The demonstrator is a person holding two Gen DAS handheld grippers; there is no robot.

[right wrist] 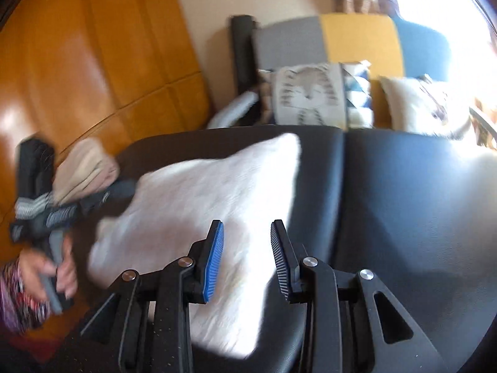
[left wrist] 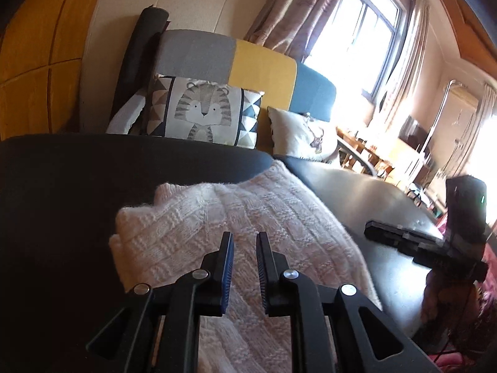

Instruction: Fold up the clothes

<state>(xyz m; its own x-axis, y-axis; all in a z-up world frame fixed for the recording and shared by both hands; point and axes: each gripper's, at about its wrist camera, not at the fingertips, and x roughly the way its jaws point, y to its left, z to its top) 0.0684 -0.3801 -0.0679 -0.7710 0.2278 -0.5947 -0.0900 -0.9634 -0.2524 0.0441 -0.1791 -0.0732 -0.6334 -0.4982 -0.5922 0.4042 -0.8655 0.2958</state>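
Note:
A pale pink knitted sweater [left wrist: 236,233] lies folded on a black table [left wrist: 62,202]. My left gripper [left wrist: 245,239] hovers just above its near part, jaws open and empty. In the right wrist view the sweater [right wrist: 202,205] is a blurred white slab on the black table [right wrist: 403,202]. My right gripper [right wrist: 247,228] is open and empty above the sweater's right edge. The right gripper also shows in the left wrist view [left wrist: 413,239] at the table's right side. The left gripper, held by a hand, shows at the left of the right wrist view [right wrist: 102,199].
Behind the table stands a grey, yellow and blue sofa [left wrist: 261,65] with a tiger cushion [left wrist: 205,112] and a white cushion [left wrist: 304,133]. A stack of folded clothes [right wrist: 84,168] sits at the left by a wooden wall [right wrist: 77,46]. A bright window [left wrist: 357,31] is at the right.

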